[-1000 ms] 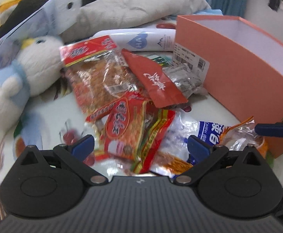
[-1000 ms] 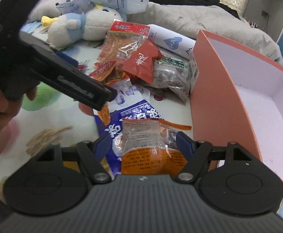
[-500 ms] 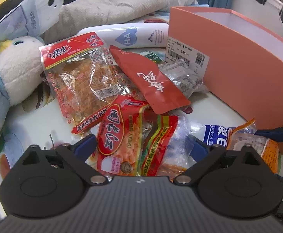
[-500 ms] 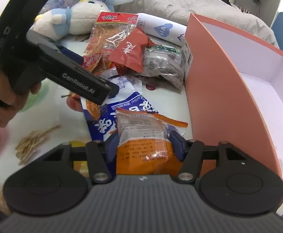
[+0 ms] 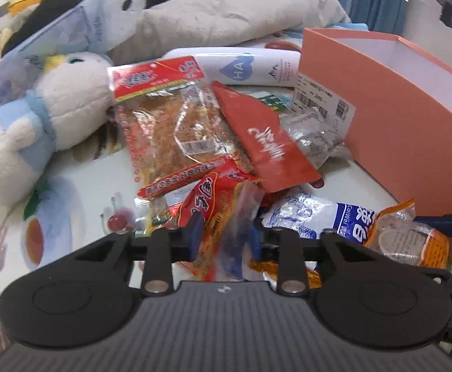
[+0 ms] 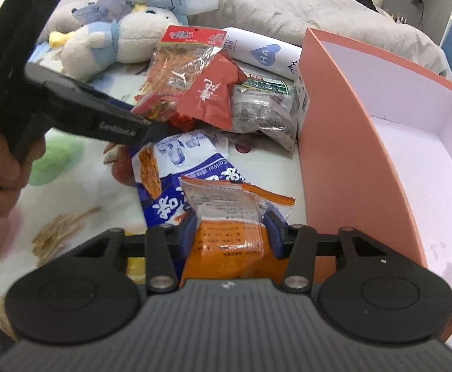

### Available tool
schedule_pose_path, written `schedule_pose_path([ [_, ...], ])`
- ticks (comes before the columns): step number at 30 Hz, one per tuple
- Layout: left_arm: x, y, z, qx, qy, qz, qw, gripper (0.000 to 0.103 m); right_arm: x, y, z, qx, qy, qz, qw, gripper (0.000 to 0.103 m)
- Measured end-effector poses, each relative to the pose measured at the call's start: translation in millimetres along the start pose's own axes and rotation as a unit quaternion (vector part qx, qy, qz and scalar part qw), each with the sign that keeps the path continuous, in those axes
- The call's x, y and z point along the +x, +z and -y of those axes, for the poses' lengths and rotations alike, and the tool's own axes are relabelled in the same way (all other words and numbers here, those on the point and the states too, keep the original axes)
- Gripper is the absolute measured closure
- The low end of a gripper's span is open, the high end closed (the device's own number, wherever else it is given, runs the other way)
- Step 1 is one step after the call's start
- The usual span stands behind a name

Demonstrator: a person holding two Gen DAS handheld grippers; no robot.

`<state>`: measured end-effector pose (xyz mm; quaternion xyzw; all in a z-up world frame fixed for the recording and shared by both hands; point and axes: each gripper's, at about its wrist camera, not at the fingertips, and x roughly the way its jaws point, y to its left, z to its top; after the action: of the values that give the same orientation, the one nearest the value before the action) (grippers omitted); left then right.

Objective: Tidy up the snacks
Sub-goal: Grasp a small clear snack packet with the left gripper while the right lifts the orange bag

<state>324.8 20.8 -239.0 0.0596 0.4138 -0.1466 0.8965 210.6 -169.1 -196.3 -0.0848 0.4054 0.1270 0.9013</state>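
Claws [image 5: 224, 237] [image 6: 230, 232] closing (snack packets [image 5: 223, 204] [image 6: 229, 226] between)

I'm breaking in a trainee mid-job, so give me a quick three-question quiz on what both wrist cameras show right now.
1. True or false: the pink box already holds several snack packets.
2. Which packet sits between the right tool's closing jaws? A) orange packet B) blue-and-white packet C) red pouch
3. Fill in: the left tool is closing on a red and ______ packet.

Key: 1 false, no packets show in the visible interior; 2 A; 3 yellow.
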Motion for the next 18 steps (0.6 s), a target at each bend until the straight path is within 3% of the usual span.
schedule_pose_path([
  [8, -38.7, -12.9, -4.0, -0.065, 0.015, 0.021, 0.9975, 0.081, -15.3, 0.2, 2.8, 0.015, 0.021, 0.010, 1.000, 0.054],
  [18, -91.6, -42.9, 9.8, -0.146, 0.030, 0.044, 0.9879, 0.088, -37.1, -5.1, -0.4, 0.034, 0.051, 0.007, 0.998, 0.054],
])
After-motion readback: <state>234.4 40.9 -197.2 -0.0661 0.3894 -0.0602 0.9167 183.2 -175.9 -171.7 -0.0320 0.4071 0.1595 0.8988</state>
